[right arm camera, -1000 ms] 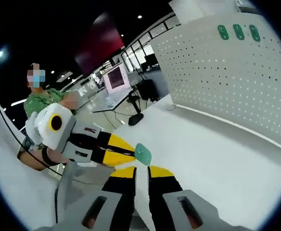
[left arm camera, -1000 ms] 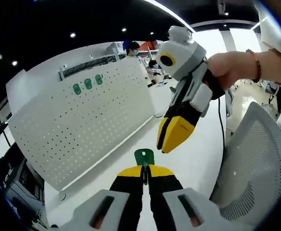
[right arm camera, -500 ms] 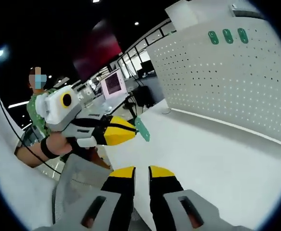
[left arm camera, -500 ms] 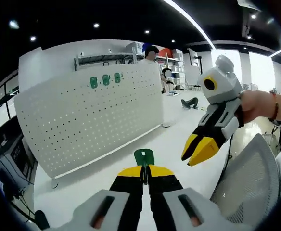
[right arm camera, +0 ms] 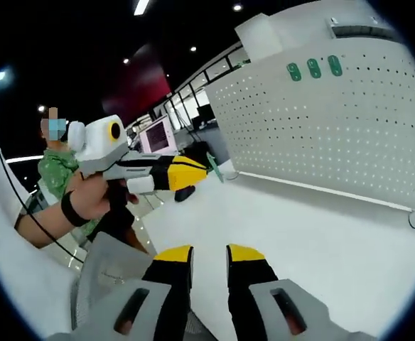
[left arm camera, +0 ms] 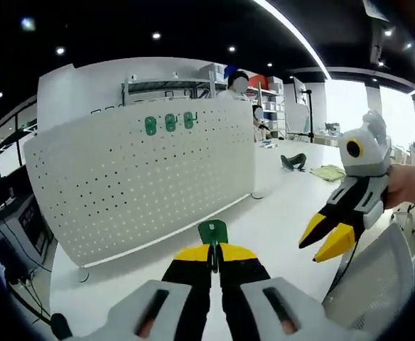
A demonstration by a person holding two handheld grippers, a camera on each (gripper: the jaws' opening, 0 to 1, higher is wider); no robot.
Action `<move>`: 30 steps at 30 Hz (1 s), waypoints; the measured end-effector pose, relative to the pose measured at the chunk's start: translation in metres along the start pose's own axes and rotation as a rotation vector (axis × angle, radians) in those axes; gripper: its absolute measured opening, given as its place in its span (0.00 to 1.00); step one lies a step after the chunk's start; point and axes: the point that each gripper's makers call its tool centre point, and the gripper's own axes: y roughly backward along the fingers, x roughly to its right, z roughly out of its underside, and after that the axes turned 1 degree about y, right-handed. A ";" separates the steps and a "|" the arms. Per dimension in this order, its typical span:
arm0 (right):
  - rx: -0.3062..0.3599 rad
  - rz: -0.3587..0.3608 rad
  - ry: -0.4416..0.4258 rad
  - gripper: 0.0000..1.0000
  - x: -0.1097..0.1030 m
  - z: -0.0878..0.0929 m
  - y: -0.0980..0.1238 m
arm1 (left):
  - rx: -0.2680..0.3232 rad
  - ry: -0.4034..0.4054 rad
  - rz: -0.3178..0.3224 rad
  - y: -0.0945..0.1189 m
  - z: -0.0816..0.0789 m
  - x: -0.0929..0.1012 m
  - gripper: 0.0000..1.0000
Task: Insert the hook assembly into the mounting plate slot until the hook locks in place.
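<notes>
Left gripper (left arm camera: 213, 253): clenched on the green hook piece (left arm camera: 212, 232), jaws pressed together with the piece's rounded end standing out past the tips; seen side-on in the right gripper view (right arm camera: 206, 172), held out level in a person's hand (right arm camera: 97, 201), the hook piece (right arm camera: 217, 172) just visible at its tip.

Hook piece: in the left gripper, in the air in front of the pegboard, well apart from it and lower than the three green hooks.

Pegboard (left arm camera: 143, 185): white, perforated, upright on the white table (left arm camera: 278, 220); also seen in the right gripper view (right arm camera: 335, 135), standing along the table's far side (right arm camera: 300, 234).

Three green hooks (left arm camera: 170, 123): in a row near the pegboard's top edge, already mounted; likewise near the top in the right gripper view (right arm camera: 314, 69).

Right gripper (right arm camera: 209, 254): released, nothing between the yellow-tipped jaws, a clear gap showing the table; in the left gripper view (left arm camera: 326, 238) off to the right of the pegboard, jaws parted, hand (left arm camera: 406, 188) behind it.

Mesh chair back (left arm camera: 374, 280): grey, to the right of the pegboard, below the right gripper.

Background: shelves and seated people behind the pegboard; monitor (right arm camera: 158, 135) to the pegboard's left in the right gripper view.
</notes>
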 end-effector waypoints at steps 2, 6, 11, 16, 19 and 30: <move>0.013 0.011 0.002 0.22 0.002 -0.001 0.003 | -0.001 0.001 -0.006 -0.003 -0.002 -0.002 0.03; 0.053 0.043 0.041 0.28 0.007 -0.006 0.011 | 0.008 0.011 -0.031 -0.011 -0.011 -0.009 0.03; 0.087 0.068 0.090 0.35 0.011 -0.011 0.017 | 0.012 0.011 -0.051 -0.018 -0.019 -0.014 0.03; 0.090 0.094 0.157 0.40 0.015 -0.013 0.019 | 0.012 0.029 -0.079 -0.024 -0.025 -0.024 0.03; 0.101 0.104 0.195 0.43 0.013 -0.014 0.019 | 0.013 0.035 -0.095 -0.027 -0.030 -0.030 0.03; 0.088 0.090 0.186 0.45 0.009 -0.005 0.020 | 0.022 0.031 -0.154 -0.038 -0.050 -0.047 0.03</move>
